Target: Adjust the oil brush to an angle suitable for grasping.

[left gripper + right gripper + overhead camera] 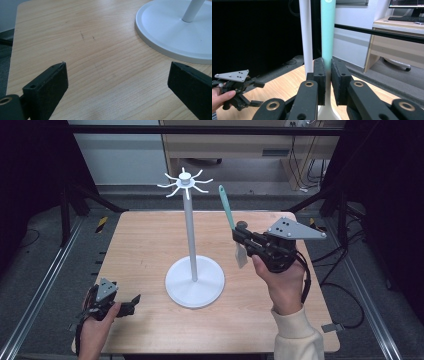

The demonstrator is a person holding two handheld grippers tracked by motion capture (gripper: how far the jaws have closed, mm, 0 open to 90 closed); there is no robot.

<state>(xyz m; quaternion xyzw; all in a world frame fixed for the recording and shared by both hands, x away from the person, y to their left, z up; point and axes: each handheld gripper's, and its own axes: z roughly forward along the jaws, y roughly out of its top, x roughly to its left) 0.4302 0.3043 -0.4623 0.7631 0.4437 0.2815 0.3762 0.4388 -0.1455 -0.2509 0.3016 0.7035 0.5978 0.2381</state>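
Fingers of my right gripper [239, 239] clamp the teal spatula [228, 214] upright at 3 o'clock from the hook stand [189, 227], ready for hanging, while my left gripper [134, 301] rests open.

Wooden table [150, 250], desk [397, 40] behind

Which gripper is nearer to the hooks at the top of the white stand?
Right. The right gripper, holding the teal spatula upright, is beside the pole below the hooks; the left gripper rests low at the table's near-left corner.
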